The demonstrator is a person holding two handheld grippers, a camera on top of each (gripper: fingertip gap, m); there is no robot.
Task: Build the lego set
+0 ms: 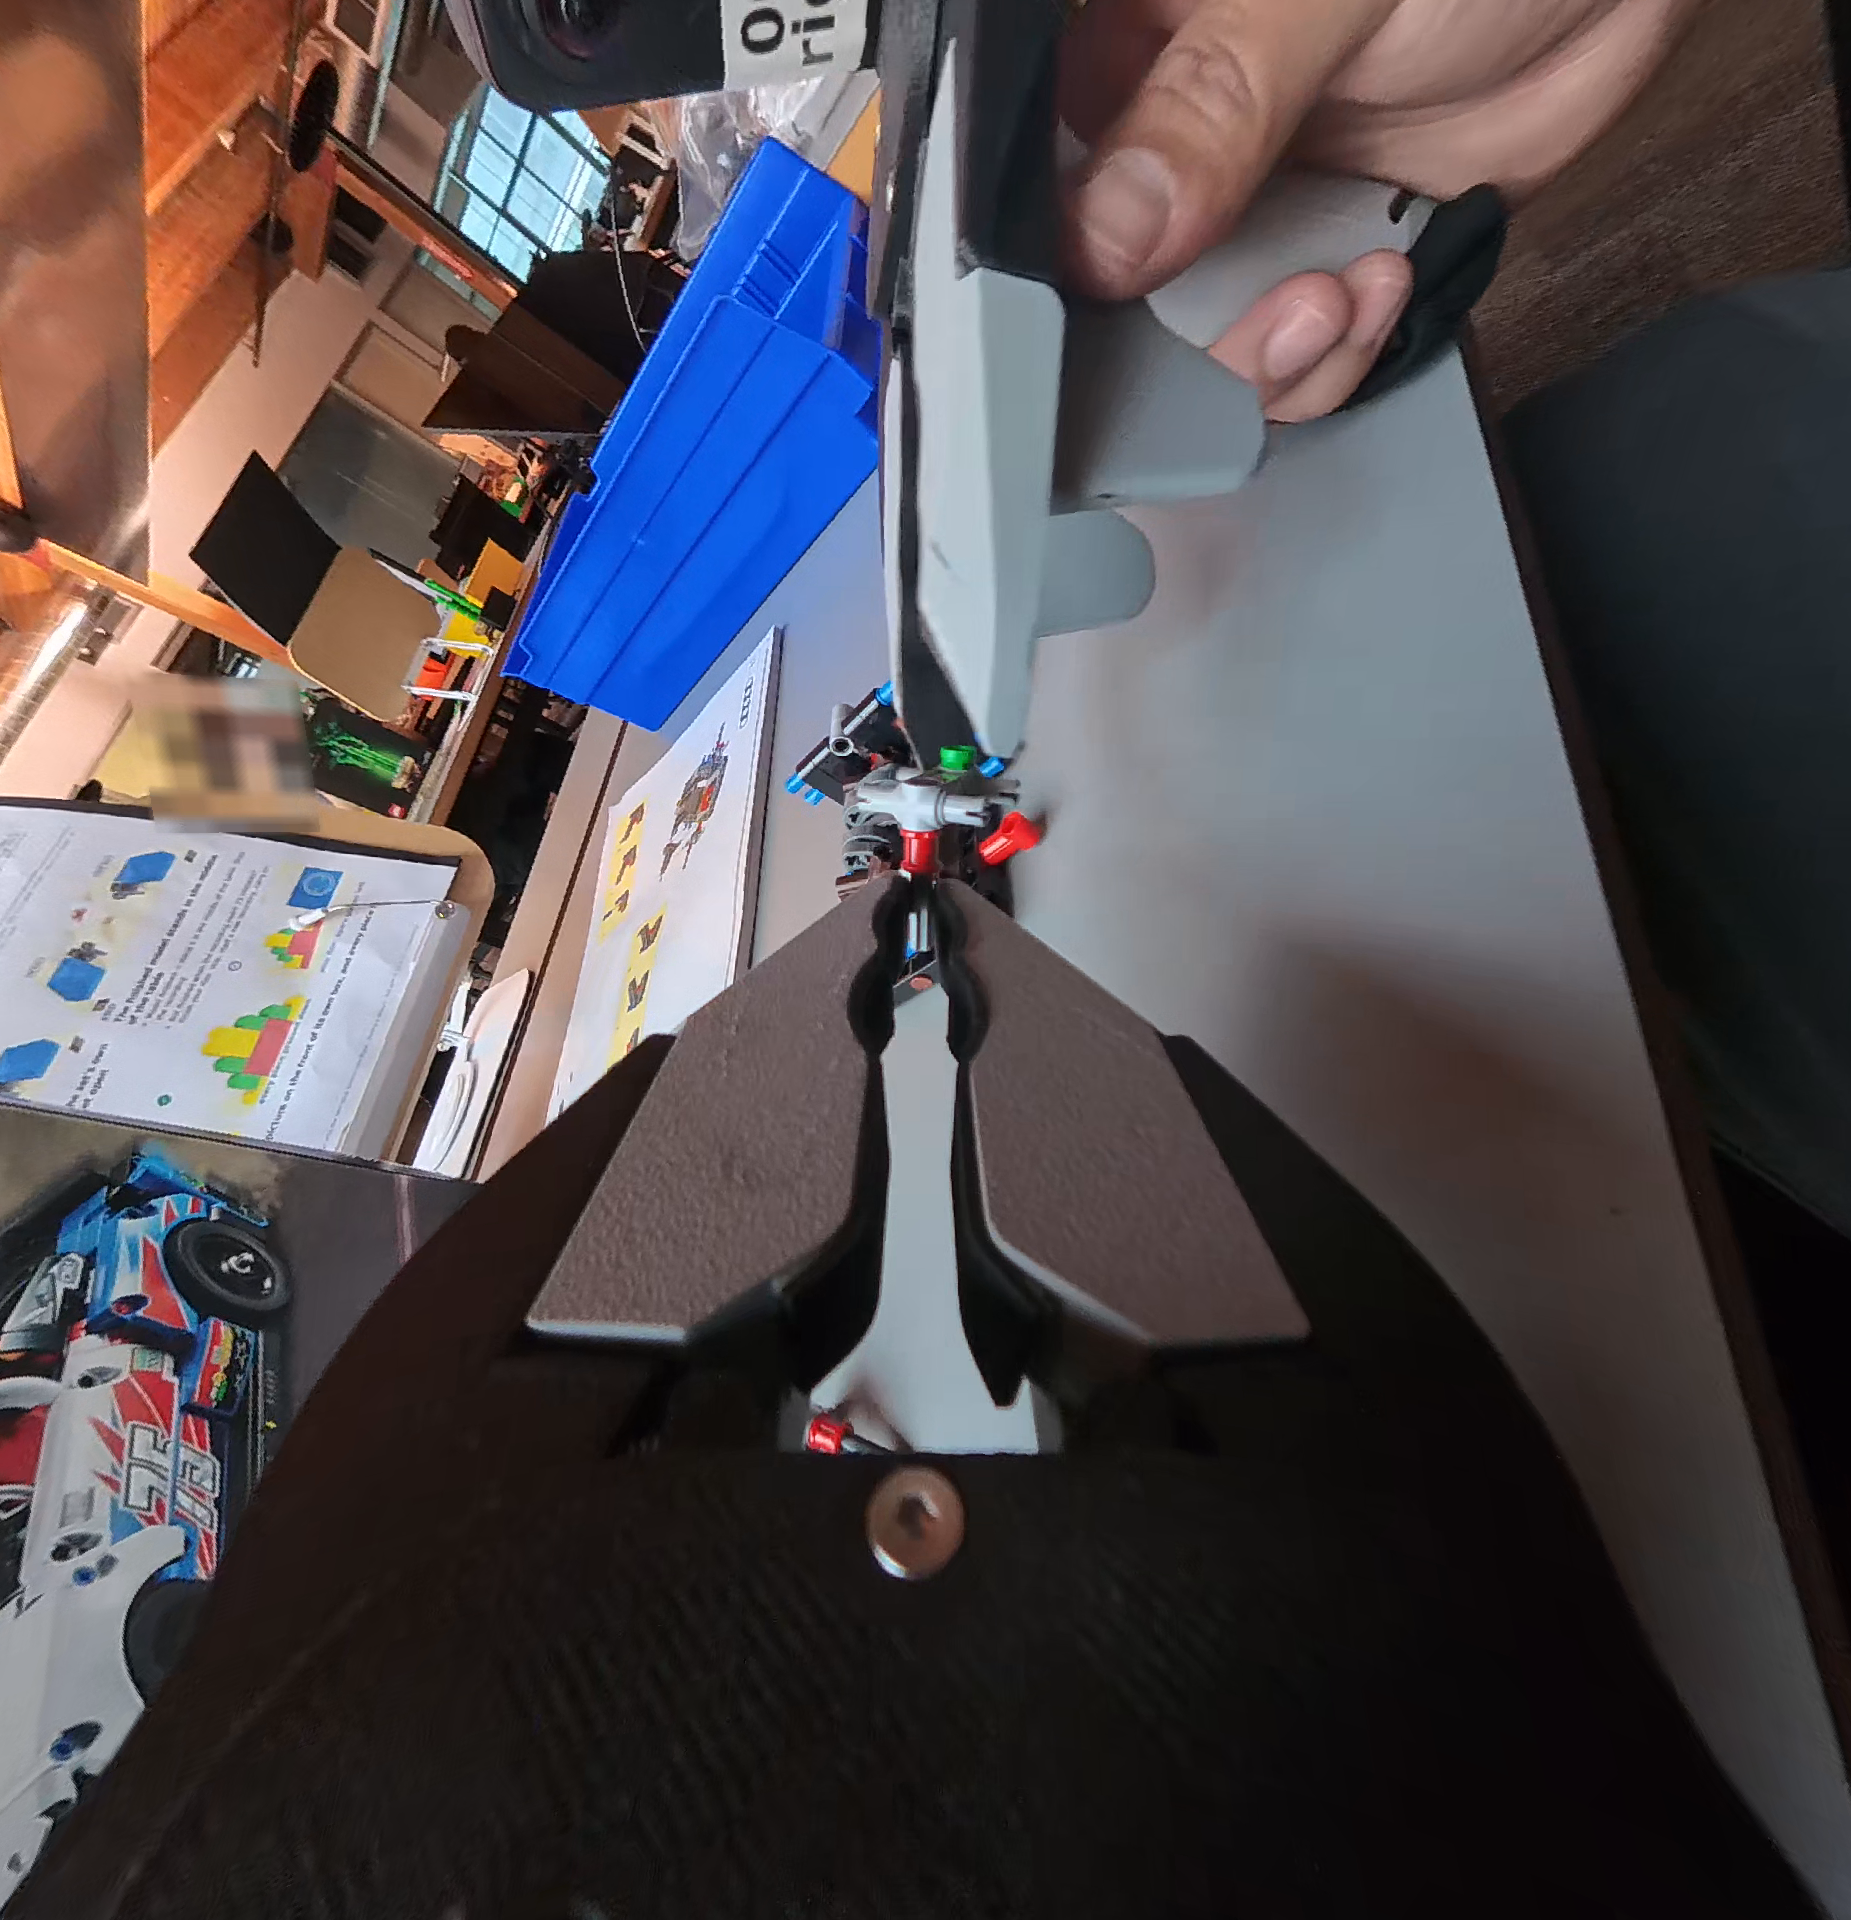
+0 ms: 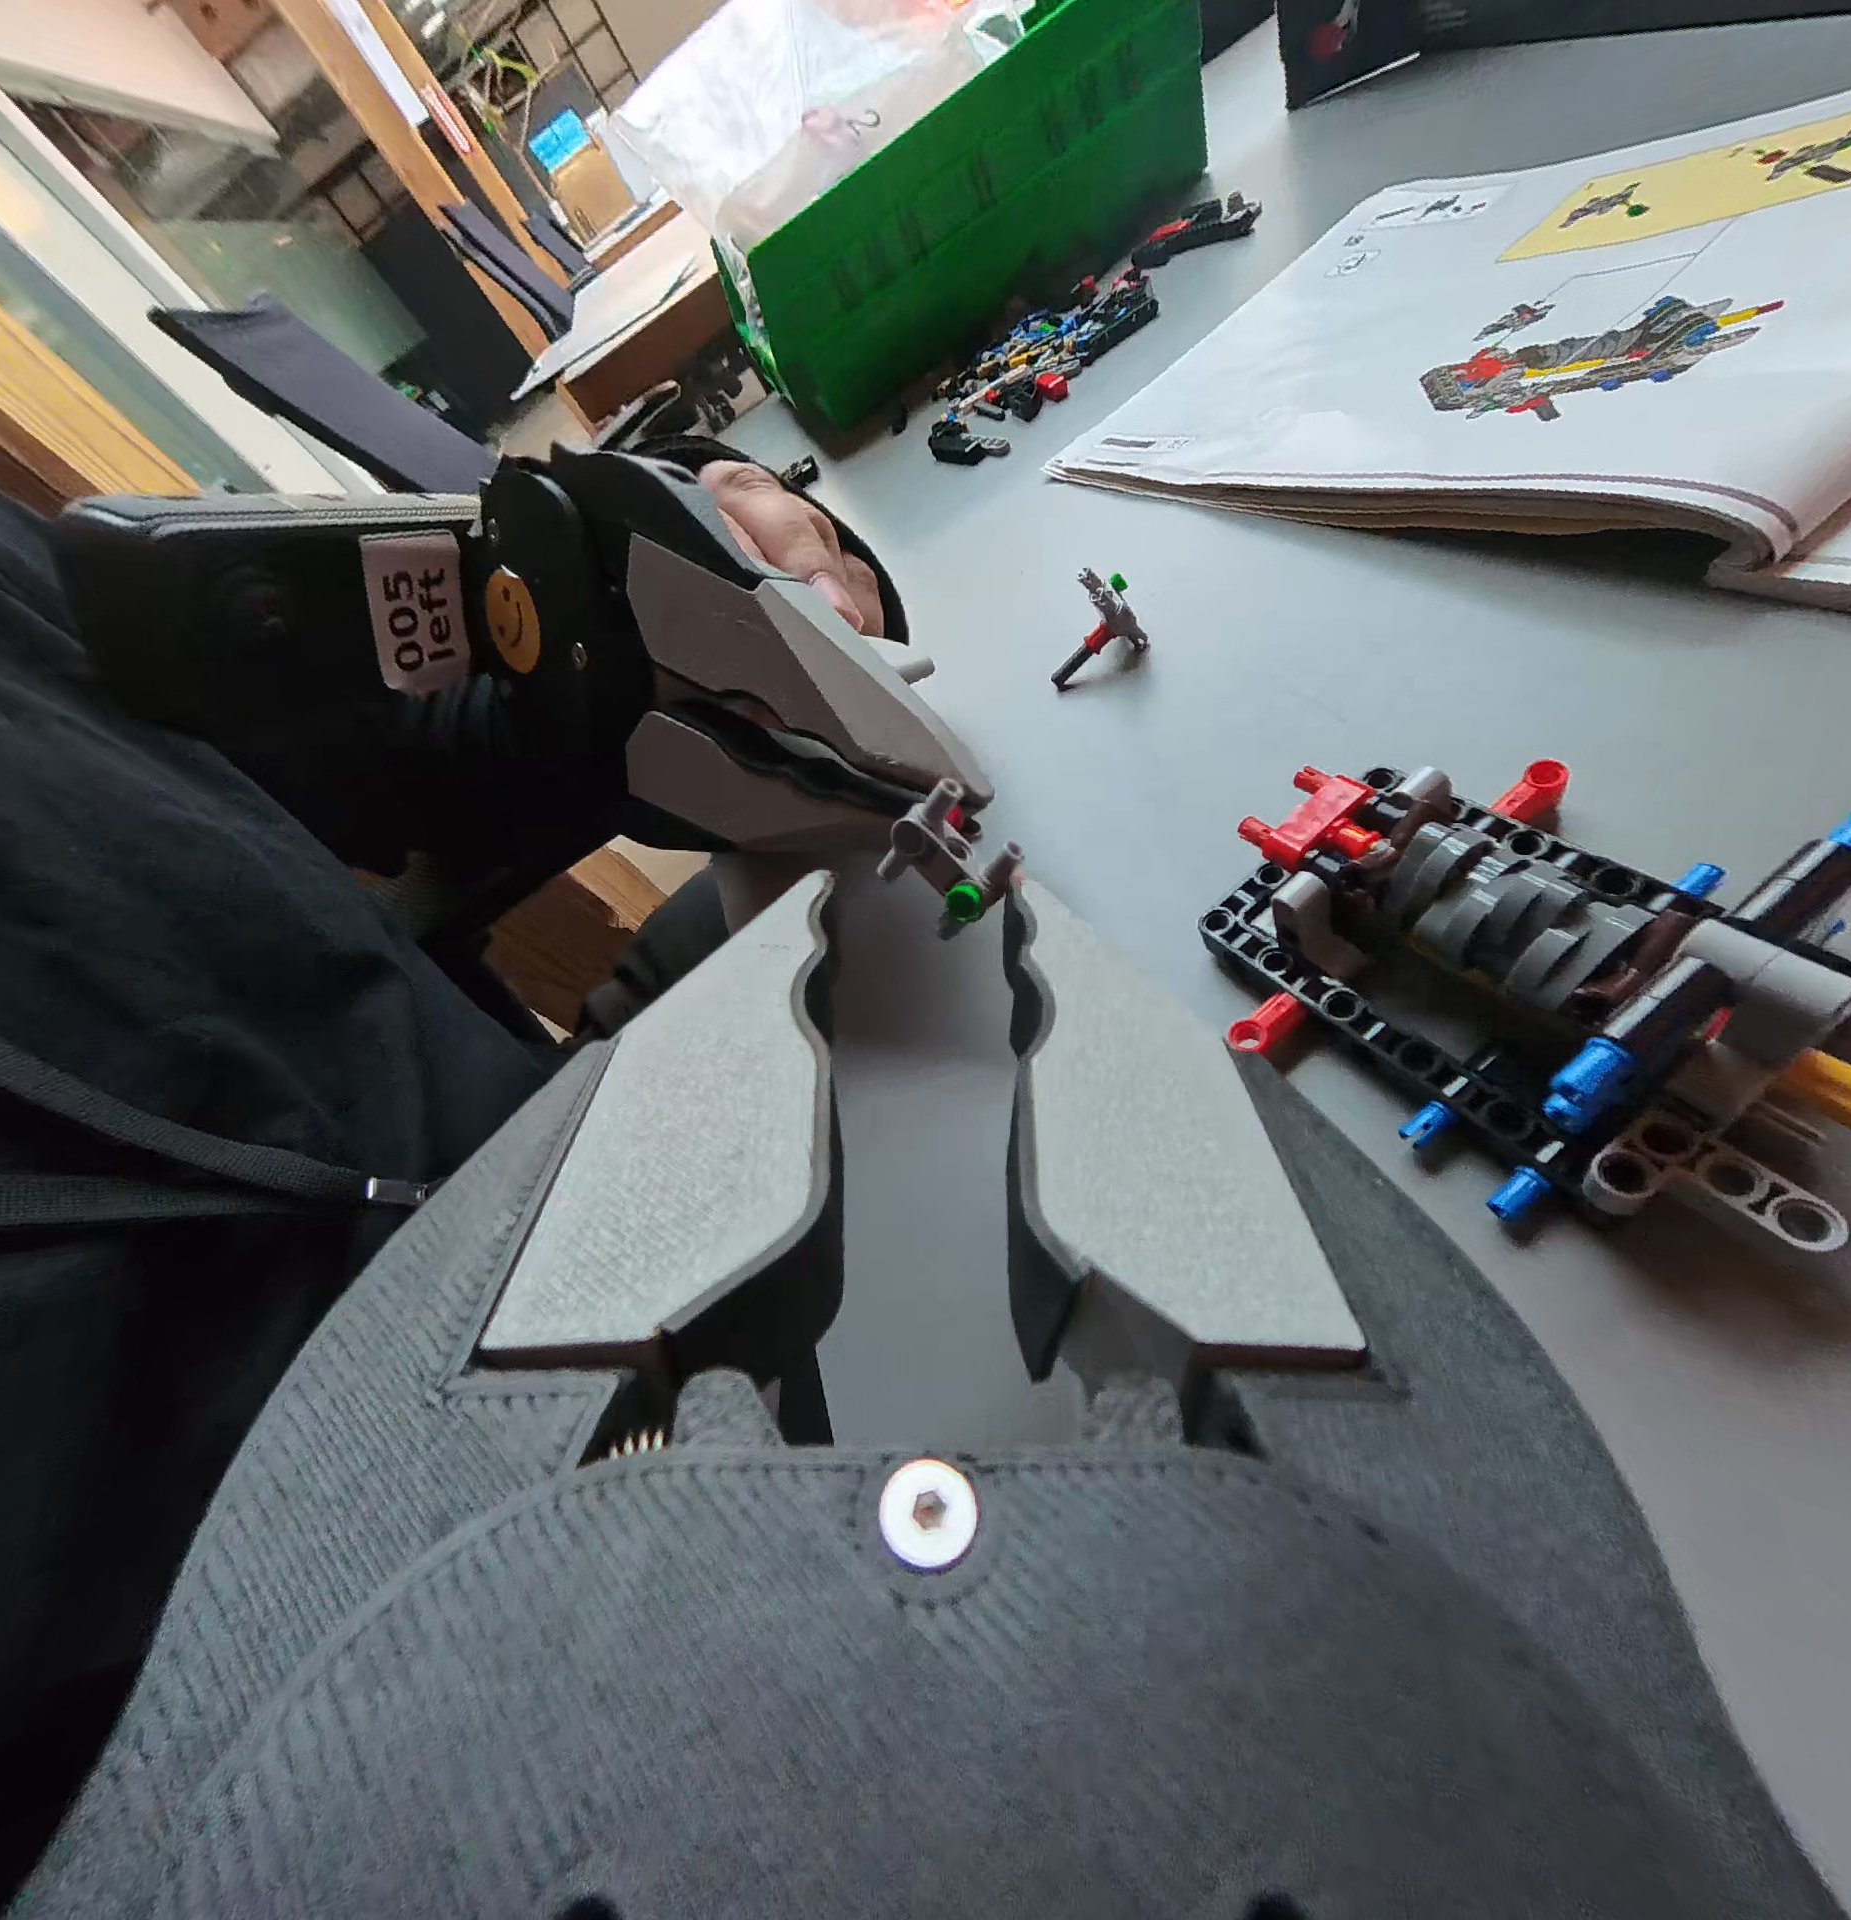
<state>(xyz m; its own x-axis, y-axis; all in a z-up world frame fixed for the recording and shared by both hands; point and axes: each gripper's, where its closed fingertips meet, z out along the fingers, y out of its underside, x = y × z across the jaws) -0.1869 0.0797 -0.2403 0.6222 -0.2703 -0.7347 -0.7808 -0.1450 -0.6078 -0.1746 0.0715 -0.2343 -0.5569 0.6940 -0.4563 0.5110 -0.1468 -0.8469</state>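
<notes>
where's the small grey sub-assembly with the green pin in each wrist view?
Left wrist view: centre, the small grey sub-assembly clamped at the left gripper tips.
Right wrist view: centre, just above the right gripper, the piece sticking out of the left gripper.
Shared landmark: the open instruction booklet.

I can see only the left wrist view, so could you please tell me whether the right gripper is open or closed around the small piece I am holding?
Observer: In the right wrist view the right gripper is open. Its fingers stand on either side of the small grey assembly and do not clamp it. Only the left gripper grips it.
Operator: Thank you. Where are the spare parts, please?
Observer: A pile of loose parts lies on the table, right beside a green bin.
</notes>
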